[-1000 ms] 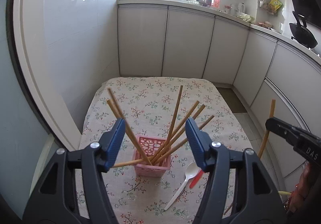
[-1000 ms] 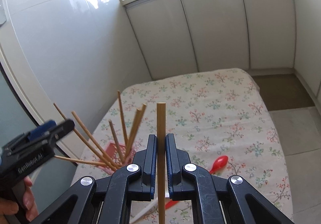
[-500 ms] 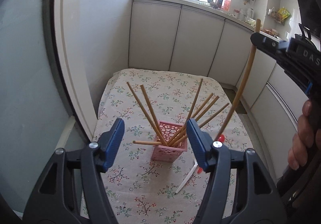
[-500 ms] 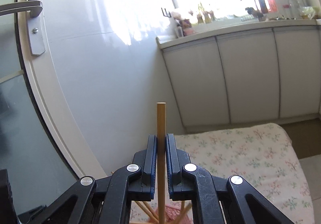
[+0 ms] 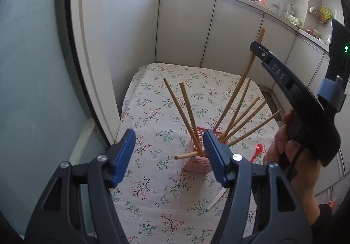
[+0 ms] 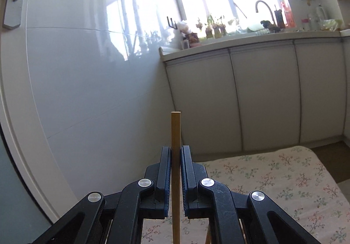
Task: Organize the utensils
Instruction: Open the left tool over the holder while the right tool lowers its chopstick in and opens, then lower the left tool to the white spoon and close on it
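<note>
A pink perforated holder (image 5: 198, 162) stands on the floral tablecloth (image 5: 153, 113) with several wooden chopsticks (image 5: 188, 117) fanned out of it. My left gripper (image 5: 169, 156) is open and empty, just in front of and above the holder. My right gripper (image 6: 175, 156) is shut on one chopstick (image 6: 175, 134) held upright; in the left wrist view it (image 5: 258, 51) holds that chopstick (image 5: 247, 73) above the holder, its lower end down among the others. A red spoon (image 5: 257, 152) and a white spoon handle (image 5: 216, 199) lie right of the holder.
White cabinets (image 5: 229, 36) run along the back and right, with a cluttered counter and sink (image 6: 264, 25) above. A glossy wall and door frame (image 5: 87, 58) stand left of the table. The table's right edge (image 5: 269, 99) drops to the floor.
My right gripper has carried its chopstick left and down over the holder, the lower end now among the others. My left gripper has drawn back and shifted left.
</note>
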Demonstrator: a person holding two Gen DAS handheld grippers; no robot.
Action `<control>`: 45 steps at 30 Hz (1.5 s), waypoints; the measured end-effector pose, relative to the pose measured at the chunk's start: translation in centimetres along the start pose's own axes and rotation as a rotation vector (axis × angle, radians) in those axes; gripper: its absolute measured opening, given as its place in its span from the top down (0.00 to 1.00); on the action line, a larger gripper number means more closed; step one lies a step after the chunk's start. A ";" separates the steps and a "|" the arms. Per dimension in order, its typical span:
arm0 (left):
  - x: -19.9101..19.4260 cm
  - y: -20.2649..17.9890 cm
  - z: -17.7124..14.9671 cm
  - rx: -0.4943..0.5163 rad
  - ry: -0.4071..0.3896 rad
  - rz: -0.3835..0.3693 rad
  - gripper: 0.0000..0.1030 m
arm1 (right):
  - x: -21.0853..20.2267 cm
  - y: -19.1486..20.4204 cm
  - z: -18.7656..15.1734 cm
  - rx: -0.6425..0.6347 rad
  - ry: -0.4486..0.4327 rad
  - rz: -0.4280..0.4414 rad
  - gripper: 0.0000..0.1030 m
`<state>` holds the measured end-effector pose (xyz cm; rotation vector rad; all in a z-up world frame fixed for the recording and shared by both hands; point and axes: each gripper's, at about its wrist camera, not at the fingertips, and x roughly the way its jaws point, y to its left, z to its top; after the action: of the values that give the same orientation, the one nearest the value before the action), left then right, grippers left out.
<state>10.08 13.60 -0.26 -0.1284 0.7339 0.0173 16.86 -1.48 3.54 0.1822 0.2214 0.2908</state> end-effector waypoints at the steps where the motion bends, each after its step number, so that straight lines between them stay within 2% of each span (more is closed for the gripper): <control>1: 0.0 0.1 0.0 -0.003 0.002 -0.001 0.37 | 0.4 0.1 -0.3 0.005 0.005 -0.001 0.93; 10: 0.1 -0.1 0.1 0.009 0.005 0.013 0.37 | 0.9 0.1 -1.6 0.024 0.061 0.049 0.89; 12: 0.1 -0.2 0.1 0.012 0.004 0.013 0.37 | 0.4 0.0 -1.3 0.015 0.065 0.053 0.74; 14: 0.1 -0.3 0.1 0.014 0.004 0.012 0.37 | -0.5 -0.2 -0.7 0.003 0.068 0.058 0.64; 17: 0.2 -0.7 0.1 0.017 0.007 0.002 0.36 | -2.1 -0.6 0.2 -0.019 0.080 0.054 0.63; 24: 0.1 -2.5 -0.4 0.054 0.019 -0.021 0.35 | -7.0 -4.0 1.8 -0.017 0.141 0.019 0.43; 27: 0.2 -3.4 -0.8 0.070 0.037 -0.041 0.33 | -8.7 -6.4 1.9 0.011 0.186 -0.014 0.37; 30: 0.1 -4.6 -1.2 0.104 0.036 -0.028 0.28 | -10.0 -8.9 1.6 0.053 0.229 -0.054 0.32; 33: -0.2 -5.7 -1.5 0.138 0.040 -0.031 0.28 | -10.8 -11.5 0.8 0.108 0.277 -0.089 0.29; 39: -1.0 -8.2 -2.1 0.229 0.002 0.017 0.28 | -10.6 -15.8 -1.0 0.219 0.409 -0.118 0.25; 45: -0.9 -11.0 -3.0 0.302 0.034 -0.054 0.28 | -9.6 -19.2 -3.6 0.314 0.587 -0.147 0.24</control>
<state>8.07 2.37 -0.67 0.1399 0.7586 -0.1469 12.11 -21.89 -2.10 0.3877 0.8608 0.1549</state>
